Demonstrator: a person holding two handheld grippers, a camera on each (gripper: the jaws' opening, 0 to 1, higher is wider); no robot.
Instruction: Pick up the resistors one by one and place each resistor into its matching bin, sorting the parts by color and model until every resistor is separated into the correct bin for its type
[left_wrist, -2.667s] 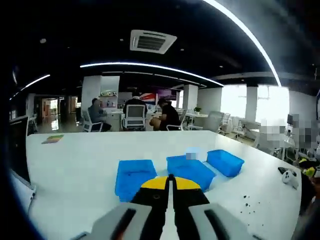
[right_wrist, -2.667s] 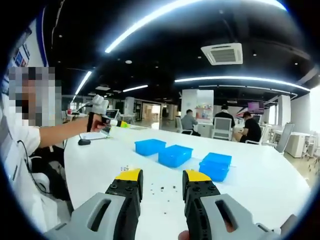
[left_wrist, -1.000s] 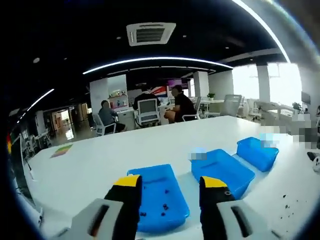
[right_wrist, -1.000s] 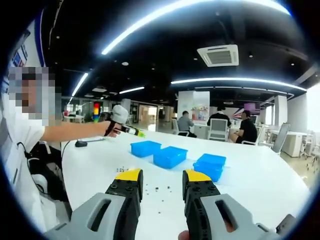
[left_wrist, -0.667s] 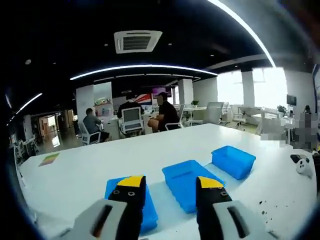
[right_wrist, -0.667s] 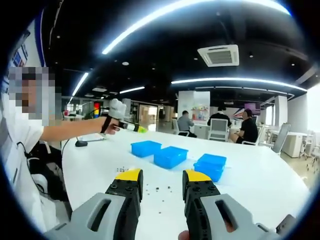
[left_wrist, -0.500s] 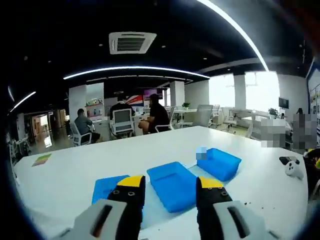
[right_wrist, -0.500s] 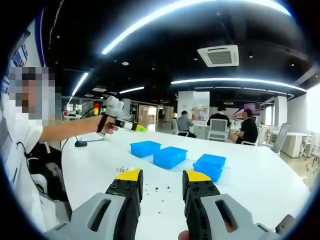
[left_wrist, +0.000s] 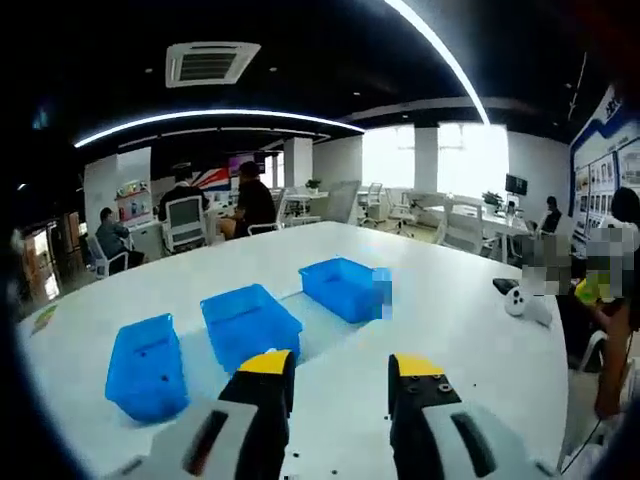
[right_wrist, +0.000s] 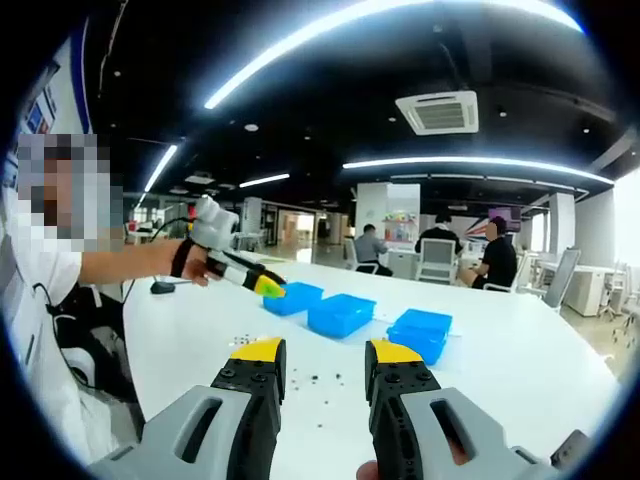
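Three blue bins stand in a row on the white table: left bin, middle bin, right bin. A few dark specks lie in the left bin. My left gripper is open with nothing between its yellow-tipped jaws, held short of the bins. In the right gripper view, that left gripper hangs in a person's hand just left of the nearest bin. Small dark resistors lie scattered on the table ahead of my right gripper, which is open and empty.
The other two bins run to the right. A dark mouse lies at the table's far left. A white object sits near the right edge. People sit on office chairs behind the table.
My left gripper was shut 2.7 s ago, then opened over the left bin. It has since swung right and back, dropping toward the near bin in the right gripper view. My right gripper has stayed still.
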